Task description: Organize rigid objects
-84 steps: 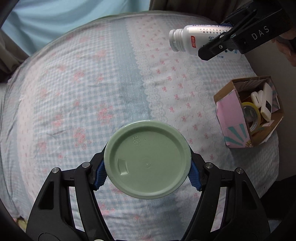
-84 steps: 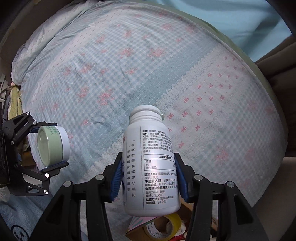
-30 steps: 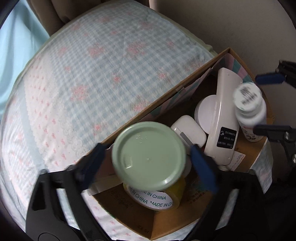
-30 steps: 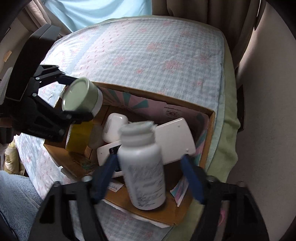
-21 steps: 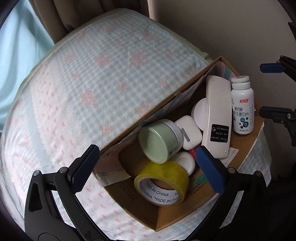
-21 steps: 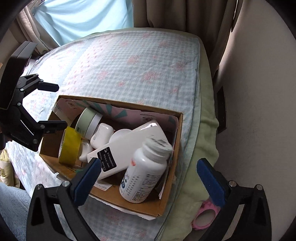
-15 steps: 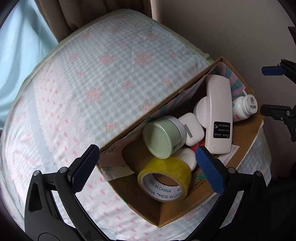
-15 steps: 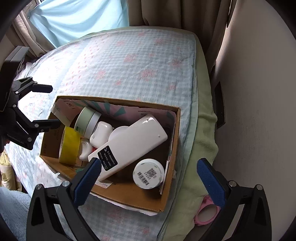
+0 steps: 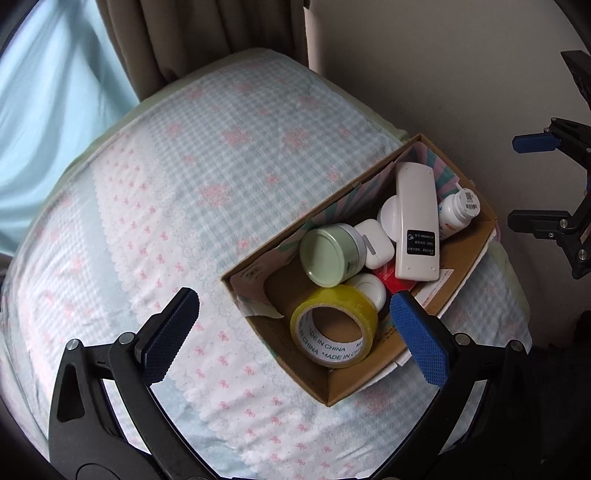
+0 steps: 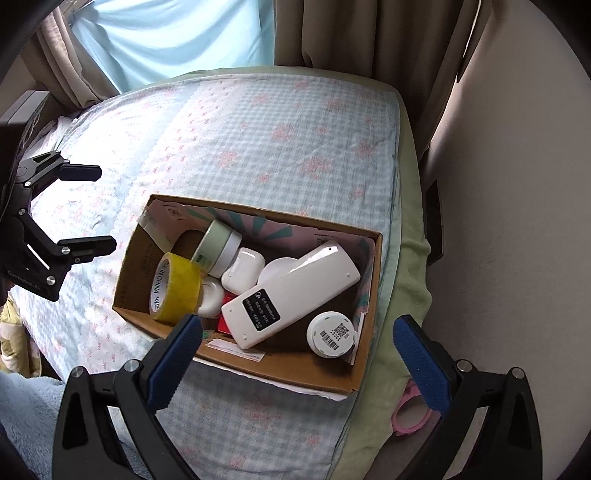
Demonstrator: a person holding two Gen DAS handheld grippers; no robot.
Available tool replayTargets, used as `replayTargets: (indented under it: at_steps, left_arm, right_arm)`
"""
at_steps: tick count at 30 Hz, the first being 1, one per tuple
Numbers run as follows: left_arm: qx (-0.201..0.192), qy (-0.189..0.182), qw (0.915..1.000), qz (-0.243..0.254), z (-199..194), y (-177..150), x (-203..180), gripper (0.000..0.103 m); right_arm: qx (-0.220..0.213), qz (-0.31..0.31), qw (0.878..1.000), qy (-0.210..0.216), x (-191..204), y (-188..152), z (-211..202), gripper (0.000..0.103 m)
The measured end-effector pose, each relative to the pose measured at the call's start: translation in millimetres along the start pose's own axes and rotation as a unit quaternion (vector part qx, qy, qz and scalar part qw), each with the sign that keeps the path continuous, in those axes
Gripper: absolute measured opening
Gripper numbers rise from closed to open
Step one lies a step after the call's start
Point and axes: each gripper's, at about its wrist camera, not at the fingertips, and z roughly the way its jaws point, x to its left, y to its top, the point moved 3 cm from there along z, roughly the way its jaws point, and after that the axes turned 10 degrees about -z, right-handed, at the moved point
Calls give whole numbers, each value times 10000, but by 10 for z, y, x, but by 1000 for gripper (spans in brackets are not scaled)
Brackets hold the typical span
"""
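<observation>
A cardboard box (image 9: 369, 384) (image 10: 280, 373) sits on the bed near its corner. Inside lie a green-lidded jar (image 9: 327, 254) (image 10: 218, 245), a white pill bottle (image 9: 458, 212) (image 10: 332, 334), a white remote (image 9: 415, 221) (image 10: 291, 293), a yellow tape roll (image 9: 334, 325) (image 10: 173, 291), a white earbud case (image 9: 375, 243) (image 10: 242, 271) and small white tubs. My left gripper (image 9: 295, 336) (image 10: 83, 210) is open and empty above the box's near end. My right gripper (image 10: 299, 354) (image 9: 532, 181) is open and empty above the box's other end.
The bed has a blue checked cover with pink bows (image 9: 166, 221). A wall (image 10: 517, 184) runs along its side and curtains (image 10: 332, 33) hang at the head. A pink ring-shaped object (image 10: 410, 417) lies on the floor beside the bed.
Both grippers opened and let go: the green jar and the pill bottle dropped into the box. Both grippers then pulled back and up, away from the box.
</observation>
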Motion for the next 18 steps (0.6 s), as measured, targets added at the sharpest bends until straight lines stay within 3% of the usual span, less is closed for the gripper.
replayTargets:
  at_steps: [5,11,15,18]
  left_arm:
    - [-379,67,9992,-123,-599,-159,267,103]
    - [-886,198,9943,-553,-1444,-434,796,103]
    - [-1411,326,9841,-1024,-2141,-647,1229,103]
    - [-1933,634,9714,-1227,-2688,-801,1497,103]
  right_arm:
    - [-170,-104,9996,-181,342,203,-333,103]
    - [-589,-217,9980,-90,933,572,-761,103]
    - [-1022,-235,9945,19,1437,877,-1123,103]
    - [-1370,-143,9904,-84,1794,1067,-1456,103]
